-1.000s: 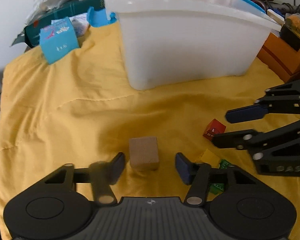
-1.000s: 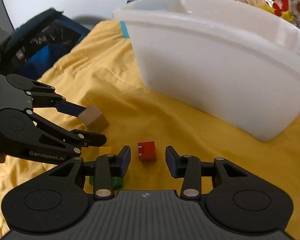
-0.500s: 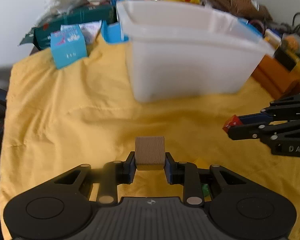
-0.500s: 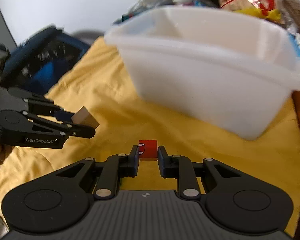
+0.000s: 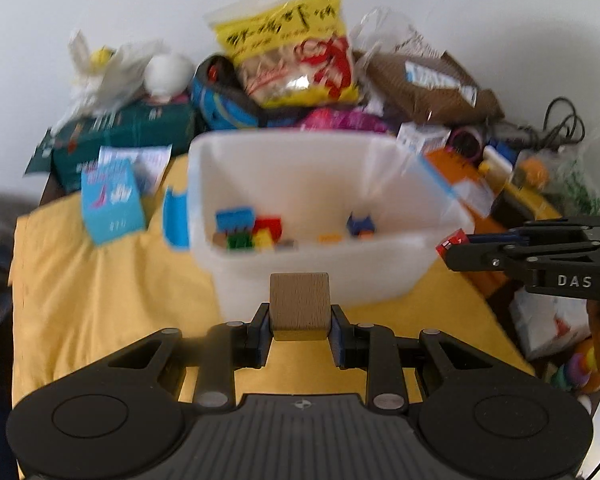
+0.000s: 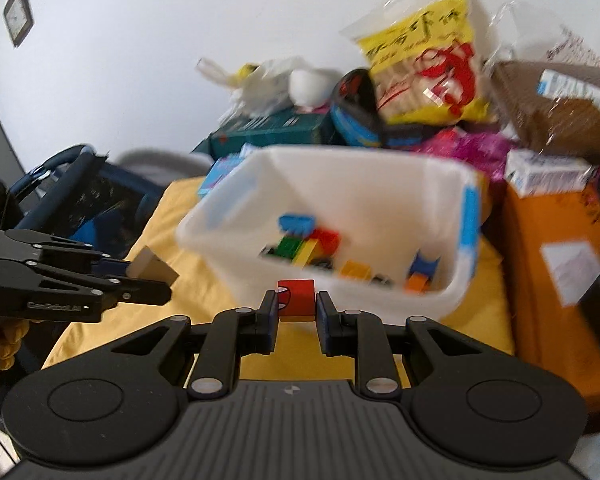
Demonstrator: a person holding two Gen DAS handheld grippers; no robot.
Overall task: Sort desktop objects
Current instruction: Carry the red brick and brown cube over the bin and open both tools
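Observation:
My left gripper [image 5: 299, 326] is shut on a plain wooden cube [image 5: 299, 305], held in the air in front of the white plastic bin [image 5: 320, 268]. My right gripper [image 6: 297, 312] is shut on a small red cube [image 6: 297, 297], raised near the bin's front rim [image 6: 220, 256]. Several coloured blocks [image 5: 248, 232] lie on the bin's floor. In the left wrist view the right gripper [image 5: 452, 246] shows at the right with the red cube [image 5: 452, 241]. In the right wrist view the left gripper [image 6: 156, 276] shows at the left with the wooden cube [image 6: 150, 266].
A yellow cloth [image 5: 100, 300] covers the table. Behind the bin lie a yellow snack bag [image 5: 292, 52], a dark green box [image 5: 128, 132], a brown bag [image 5: 424, 84] and clutter. A light blue carton [image 5: 110, 200] stands left, an orange box [image 6: 556, 264] right.
Both grippers closed on their cubes on the cloth, then lifted them. They now sit higher and look down into the bin.

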